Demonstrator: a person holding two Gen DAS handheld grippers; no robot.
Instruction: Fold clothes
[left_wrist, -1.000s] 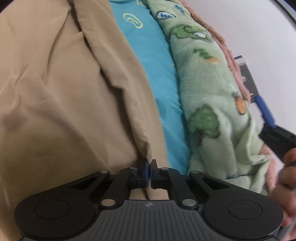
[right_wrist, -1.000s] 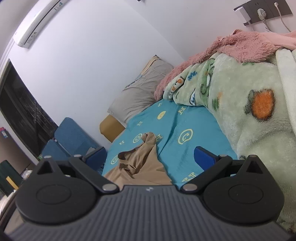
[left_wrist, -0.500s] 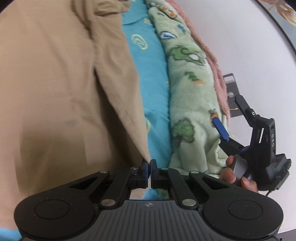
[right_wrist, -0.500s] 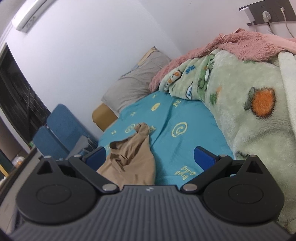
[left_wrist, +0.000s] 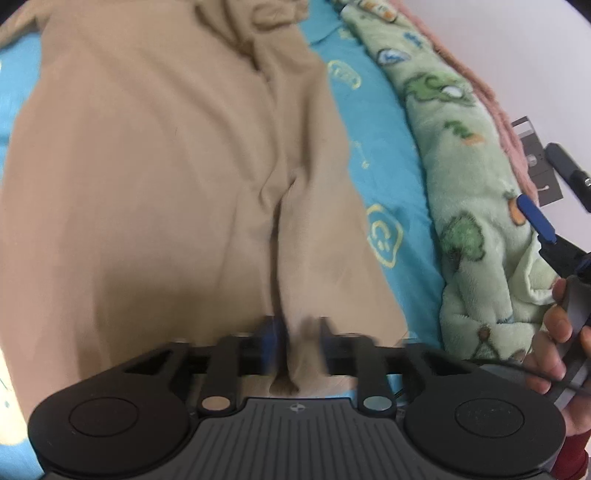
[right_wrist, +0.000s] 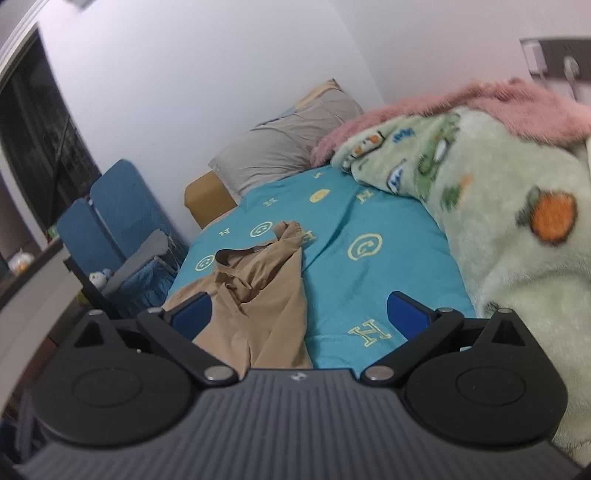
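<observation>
My left claw is blurring; its jaws are standing a little apart with a fold of the tan garment between them, and whether it is pinching I cannot tell. My right claw is hanging spread wide, empty. The garment is lying rumpled near the bed's left edge. It is looking light, limp, draping; I am judging a hem or corner the best hold.

Both wrist views low over one bed
</observation>
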